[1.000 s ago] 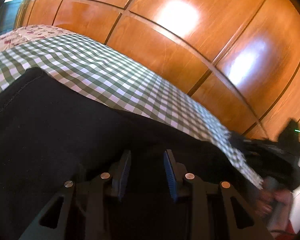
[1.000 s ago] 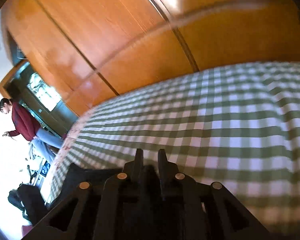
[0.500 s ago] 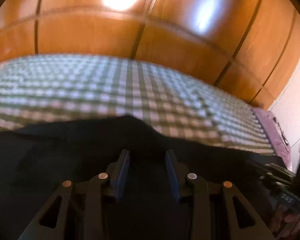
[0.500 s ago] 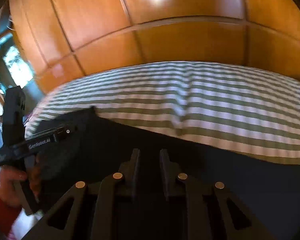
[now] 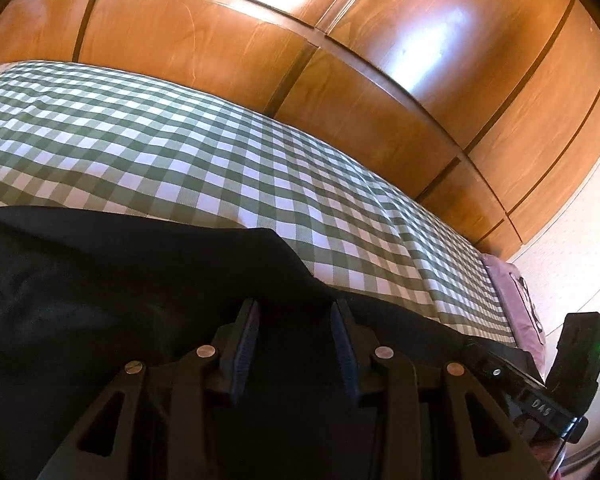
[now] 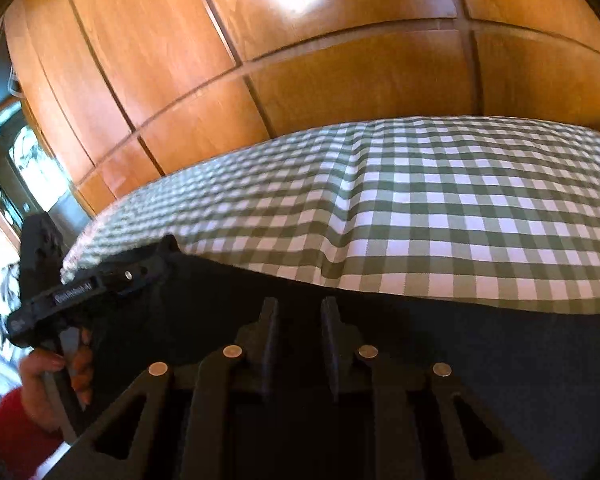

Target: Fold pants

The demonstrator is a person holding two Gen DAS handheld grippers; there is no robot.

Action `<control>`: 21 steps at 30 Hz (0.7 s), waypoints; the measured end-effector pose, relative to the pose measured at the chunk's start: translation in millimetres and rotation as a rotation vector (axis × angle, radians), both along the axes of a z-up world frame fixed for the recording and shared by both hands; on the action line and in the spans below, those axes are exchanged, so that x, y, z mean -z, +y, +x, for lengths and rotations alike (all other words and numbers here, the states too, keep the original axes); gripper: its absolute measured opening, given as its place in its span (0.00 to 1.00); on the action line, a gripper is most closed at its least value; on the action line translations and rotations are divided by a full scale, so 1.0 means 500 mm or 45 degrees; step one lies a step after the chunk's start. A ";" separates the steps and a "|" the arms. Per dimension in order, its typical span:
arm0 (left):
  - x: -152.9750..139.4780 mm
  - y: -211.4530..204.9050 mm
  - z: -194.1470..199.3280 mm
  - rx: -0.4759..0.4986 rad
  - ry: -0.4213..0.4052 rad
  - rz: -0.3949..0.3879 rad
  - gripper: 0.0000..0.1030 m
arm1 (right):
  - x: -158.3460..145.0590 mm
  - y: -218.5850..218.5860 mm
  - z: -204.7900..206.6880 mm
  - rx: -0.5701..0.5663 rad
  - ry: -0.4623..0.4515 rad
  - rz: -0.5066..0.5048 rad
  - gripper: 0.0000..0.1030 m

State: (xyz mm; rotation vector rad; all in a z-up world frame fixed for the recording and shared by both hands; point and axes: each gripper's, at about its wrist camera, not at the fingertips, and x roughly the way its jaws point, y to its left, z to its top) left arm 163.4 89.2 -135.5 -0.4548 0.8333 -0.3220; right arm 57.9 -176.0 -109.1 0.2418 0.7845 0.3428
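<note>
Pants [image 5: 100, 288] were seen spread dark across near part of checked bedcover [image 5: 220, 152], wooden panels [image 5: 380, 80] beyond | left gripper [image 5: 296, 344] was held low over the cloth, jaws parted, nothing clamped | right gripper [image 6: 298, 336] likewise over pants [image 6: 480, 360], jaws narrowly apart, grip on fabric could not be told.

Matt black cloth pants [image 5: 100, 300] lie on a woven green-and-white gingham bedspread [image 5: 220, 160], before glossy, varnished wooden wardrobe doors [image 6: 320, 92].
</note>
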 end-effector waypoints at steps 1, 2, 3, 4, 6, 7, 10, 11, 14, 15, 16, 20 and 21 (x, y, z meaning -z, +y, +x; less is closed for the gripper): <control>0.000 0.001 -0.002 -0.001 -0.002 -0.002 0.36 | -0.009 -0.005 -0.010 0.019 -0.019 0.011 0.28; -0.001 0.000 -0.002 -0.002 -0.004 -0.007 0.37 | -0.017 -0.011 -0.021 0.037 -0.035 0.021 0.33; -0.001 0.002 -0.006 -0.006 -0.007 -0.019 0.37 | -0.028 -0.019 -0.037 0.059 -0.058 0.026 0.44; 0.000 0.005 -0.011 -0.012 -0.011 -0.038 0.37 | -0.037 -0.026 -0.051 0.077 -0.079 0.027 0.50; 0.001 0.010 -0.021 -0.021 -0.020 -0.066 0.40 | -0.058 -0.046 -0.086 0.111 -0.121 0.022 0.50; 0.000 0.012 -0.026 -0.019 -0.028 -0.076 0.42 | -0.065 -0.056 -0.098 0.126 -0.128 0.018 0.50; -0.008 0.004 -0.044 -0.001 -0.068 -0.058 0.56 | -0.083 -0.113 -0.146 0.212 -0.123 0.029 0.50; -0.012 -0.004 -0.051 0.013 -0.086 -0.031 0.63 | -0.085 -0.137 -0.160 0.253 -0.110 0.043 0.50; -0.018 -0.020 -0.060 0.018 -0.104 0.037 0.67 | -0.087 -0.234 -0.219 0.452 -0.055 0.073 0.50; -0.018 -0.021 -0.060 0.014 -0.103 0.043 0.67 | -0.087 -0.262 -0.237 0.506 -0.041 0.077 0.50; -0.018 -0.020 -0.059 0.011 -0.102 0.040 0.67 | -0.086 -0.289 -0.257 0.561 -0.031 0.086 0.50; -0.016 -0.013 -0.061 0.002 -0.103 0.026 0.67 | -0.084 -0.396 -0.344 0.802 -0.020 0.135 0.50; -0.016 -0.013 -0.062 0.000 -0.104 0.028 0.67 | -0.080 -0.423 -0.367 0.870 -0.019 0.151 0.52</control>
